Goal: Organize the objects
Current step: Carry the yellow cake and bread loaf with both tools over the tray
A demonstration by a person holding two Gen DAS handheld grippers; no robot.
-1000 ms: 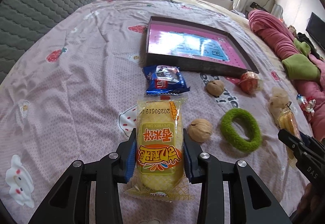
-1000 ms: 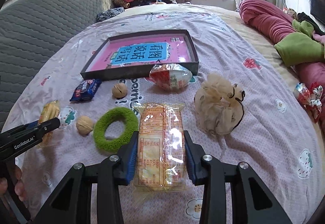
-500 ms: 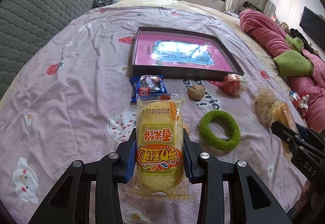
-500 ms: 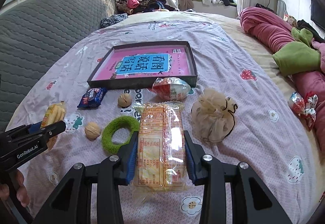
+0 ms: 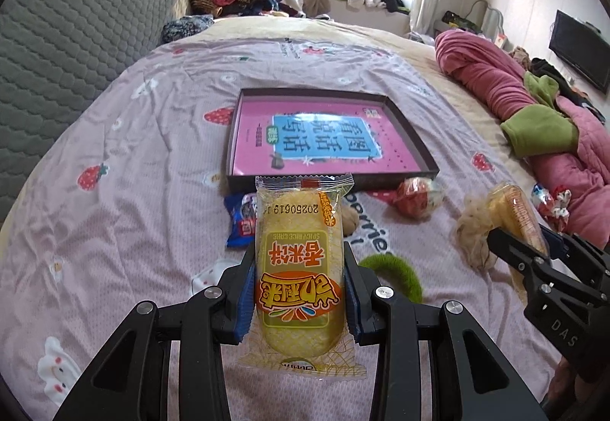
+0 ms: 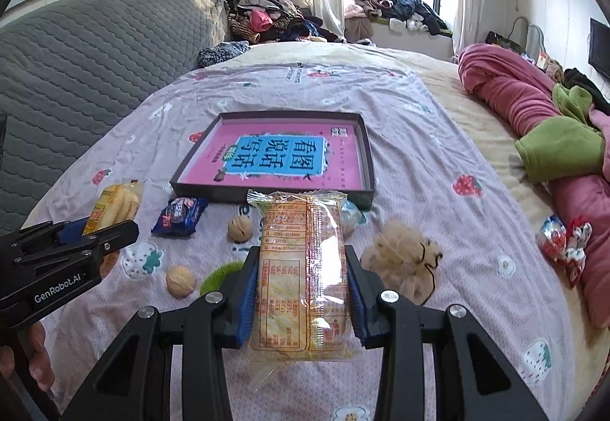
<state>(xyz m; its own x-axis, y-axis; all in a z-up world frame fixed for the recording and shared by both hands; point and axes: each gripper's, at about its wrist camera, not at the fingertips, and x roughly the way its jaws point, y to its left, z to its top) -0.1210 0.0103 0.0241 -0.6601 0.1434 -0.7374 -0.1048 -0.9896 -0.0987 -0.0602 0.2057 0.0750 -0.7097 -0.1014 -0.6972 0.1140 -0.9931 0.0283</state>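
My left gripper is shut on a yellow rice cake packet and holds it above the bed. My right gripper is shut on a clear-wrapped cracker packet, also lifted. A dark shallow tray with a pink printed bottom lies ahead on the bedspread; it also shows in the right wrist view. Near its front edge lie a blue snack packet, two walnuts, a green ring, a red-wrapped snack and a beige mesh puff.
A grey quilted headboard stands at the left. A pink and green blanket roll lies along the right side, with a small wrapped sweet beside it. Piled clothes sit at the far end.
Both grippers have risen and drawn back from the bedspread with their packets held. The tray and loose items now look farther off and lower.
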